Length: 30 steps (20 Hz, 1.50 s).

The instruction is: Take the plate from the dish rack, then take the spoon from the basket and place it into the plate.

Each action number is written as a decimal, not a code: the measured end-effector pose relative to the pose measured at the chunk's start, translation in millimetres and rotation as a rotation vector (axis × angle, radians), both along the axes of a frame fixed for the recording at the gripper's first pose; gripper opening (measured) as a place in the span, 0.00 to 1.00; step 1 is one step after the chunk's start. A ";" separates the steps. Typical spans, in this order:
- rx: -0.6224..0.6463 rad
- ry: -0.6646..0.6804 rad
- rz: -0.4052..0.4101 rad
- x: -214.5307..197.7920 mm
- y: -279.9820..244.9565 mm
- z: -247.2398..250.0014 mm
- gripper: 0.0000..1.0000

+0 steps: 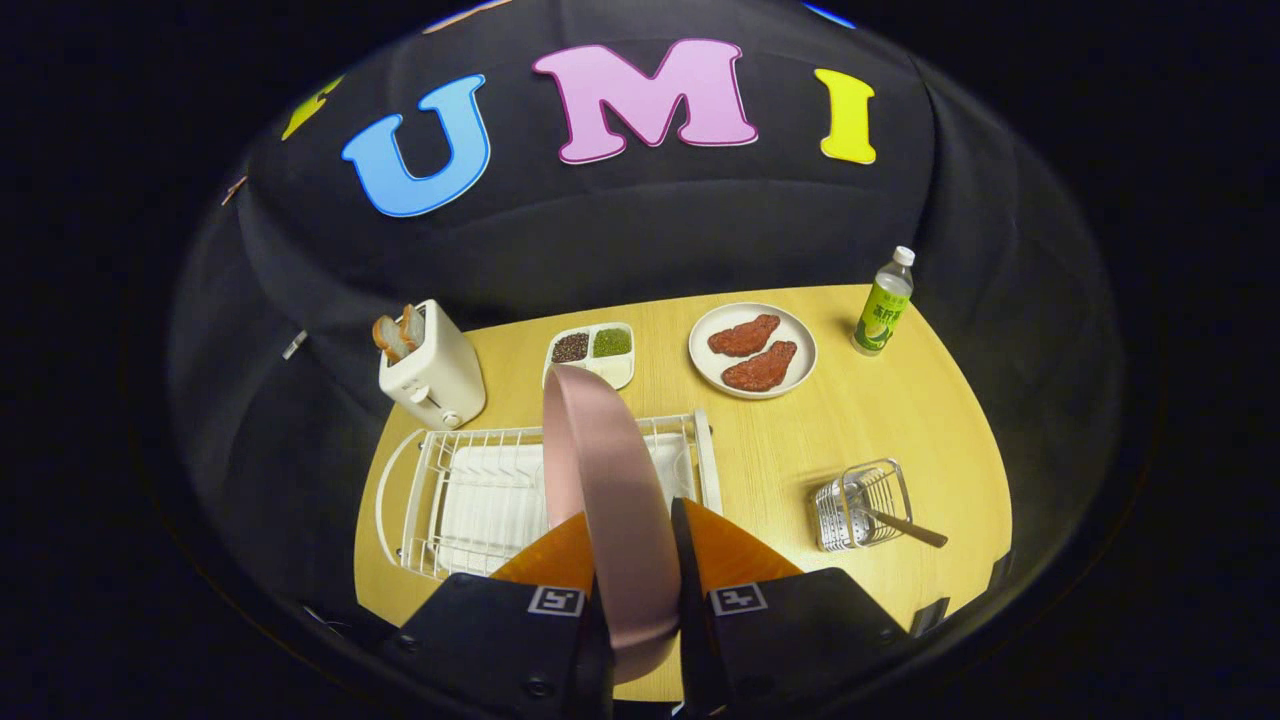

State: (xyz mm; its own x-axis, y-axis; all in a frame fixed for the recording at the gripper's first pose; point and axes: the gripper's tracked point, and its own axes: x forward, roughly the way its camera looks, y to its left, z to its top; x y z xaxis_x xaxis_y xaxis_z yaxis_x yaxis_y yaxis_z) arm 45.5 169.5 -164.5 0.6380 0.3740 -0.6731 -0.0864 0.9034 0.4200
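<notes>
A pink plate (600,470) stands on edge between my fingers, and my gripper (632,545) is shut on its rim. It is held up above the white wire dish rack (470,490), which lies just ahead and to the left of the fingers. To the right of the fingers a small wire basket (862,505) stands on the table. A spoon (905,528) rests in it with its handle poking out to the right.
A white toaster (432,372) with bread stands beyond the rack. Farther back are a divided dish of grains (592,352), a white plate with two meat pieces (753,350) and a green bottle (883,303). The wooden table (800,440) ends close behind them.
</notes>
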 end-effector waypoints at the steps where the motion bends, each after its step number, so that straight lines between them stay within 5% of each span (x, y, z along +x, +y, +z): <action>1: 0.021 0.005 0.009 -10.6 -2.8 1.0 0.30; 16: 0.274 0.288 0.103 -182.2 -4.1 -98.1 0.30; 22: 0.220 0.357 0.072 -186.5 12.5 -160.4 0.30; 30: 0.202 0.368 0.067 -183.9 45.9 -179.9 0.36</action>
